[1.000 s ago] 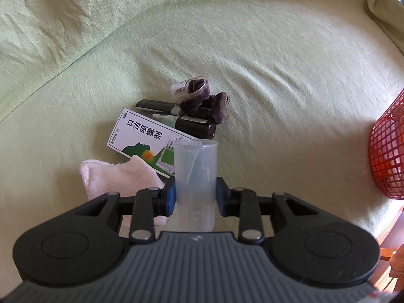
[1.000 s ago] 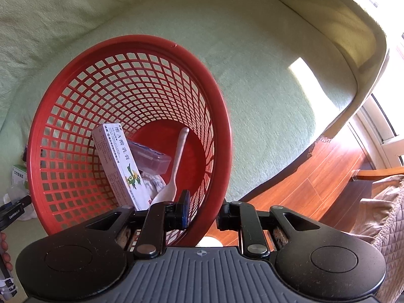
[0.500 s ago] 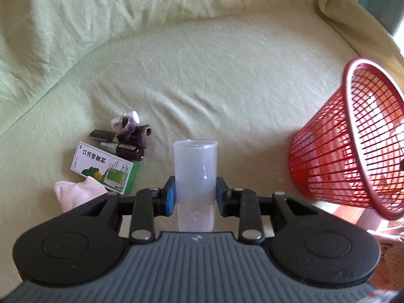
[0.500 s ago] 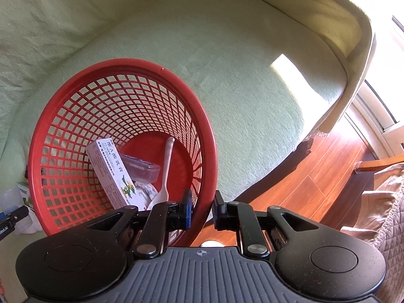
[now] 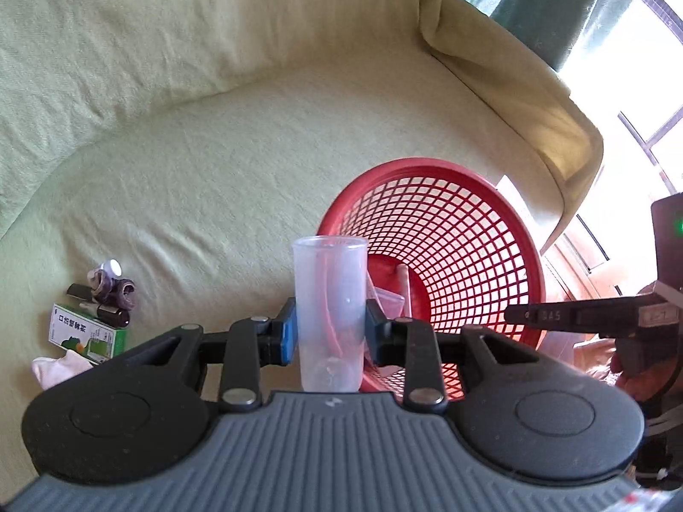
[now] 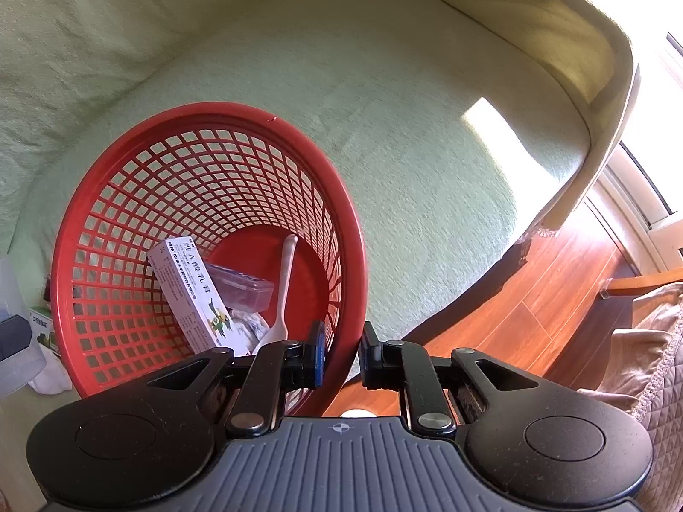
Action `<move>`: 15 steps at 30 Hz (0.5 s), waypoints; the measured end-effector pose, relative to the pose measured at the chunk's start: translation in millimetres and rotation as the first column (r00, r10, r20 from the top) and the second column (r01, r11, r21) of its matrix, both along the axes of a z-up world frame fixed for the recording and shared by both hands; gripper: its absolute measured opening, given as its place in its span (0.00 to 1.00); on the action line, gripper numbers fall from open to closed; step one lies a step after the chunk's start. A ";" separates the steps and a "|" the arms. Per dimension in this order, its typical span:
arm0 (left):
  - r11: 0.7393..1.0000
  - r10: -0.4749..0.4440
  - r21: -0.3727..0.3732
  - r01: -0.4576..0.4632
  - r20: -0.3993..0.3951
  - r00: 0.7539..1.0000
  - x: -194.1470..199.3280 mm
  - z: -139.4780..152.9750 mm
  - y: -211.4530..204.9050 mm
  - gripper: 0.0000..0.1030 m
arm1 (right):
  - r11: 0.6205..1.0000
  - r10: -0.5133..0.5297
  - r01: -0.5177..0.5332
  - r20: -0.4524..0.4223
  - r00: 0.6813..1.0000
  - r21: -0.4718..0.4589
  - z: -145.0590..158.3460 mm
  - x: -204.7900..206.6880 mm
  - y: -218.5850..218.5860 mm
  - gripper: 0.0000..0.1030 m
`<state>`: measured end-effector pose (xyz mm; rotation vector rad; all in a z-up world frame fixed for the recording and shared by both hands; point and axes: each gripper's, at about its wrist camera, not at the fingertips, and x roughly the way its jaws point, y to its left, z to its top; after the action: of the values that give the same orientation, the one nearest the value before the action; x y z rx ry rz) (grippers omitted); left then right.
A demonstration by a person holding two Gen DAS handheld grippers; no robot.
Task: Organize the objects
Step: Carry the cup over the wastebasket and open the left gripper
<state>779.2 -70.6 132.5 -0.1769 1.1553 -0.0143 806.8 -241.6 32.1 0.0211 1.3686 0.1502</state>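
My left gripper (image 5: 328,333) is shut on a clear plastic cup (image 5: 328,298), held upright in the air just left of the red mesh basket (image 5: 469,196). My right gripper (image 6: 341,354) is shut on the near rim of that red basket (image 6: 213,128), tilting its mouth toward the cameras. Inside the basket lie a white medicine box (image 6: 188,290), a clear plastic case (image 6: 243,290) and a white spoon (image 6: 284,290). Back on the green sofa cover (image 5: 213,149) remain a green and white box (image 5: 85,335), dark small bottles (image 5: 109,298) and a white cloth (image 5: 55,369).
The sofa's backrest and armrest (image 5: 512,64) rise behind and right of the basket. The wooden floor (image 6: 533,298) lies beyond the seat's edge at the right. A quilted cushion (image 6: 649,362) sits at the far right. The other hand-held gripper (image 5: 597,315) shows at the right of the left wrist view.
My left gripper rose and swung right with the cup, from over the pile of small items to beside the basket. The right gripper closed a little on the rim and the basket tilted slightly.
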 end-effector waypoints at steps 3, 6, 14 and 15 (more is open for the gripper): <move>1.000 -0.022 0.000 0.022 -0.025 0.999 11.1 -6.7 -14.2 0.26 | 1.000 0.003 -0.003 0.003 1.000 0.004 -0.1 -0.4 -0.2 0.12; 0.999 -0.038 0.009 0.038 -0.044 0.998 20.7 -14.3 -24.8 0.26 | 1.000 0.008 -0.008 0.008 1.000 0.008 0.4 -0.3 -0.5 0.12; 0.997 -0.064 0.034 0.066 -0.077 0.995 34.1 -29.0 -46.9 0.26 | 1.000 0.014 -0.014 0.018 1.000 0.013 1.2 -0.4 -0.9 0.12; 0.997 -0.066 0.041 0.069 -0.078 0.995 35.2 -30.2 -49.2 0.26 | 1.000 0.014 -0.014 0.018 1.000 0.014 1.3 -0.4 -0.9 0.12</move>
<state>814.5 -119.8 102.3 -0.1006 1.2366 -0.0424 806.4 -242.5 33.4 0.0215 1.3498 0.1716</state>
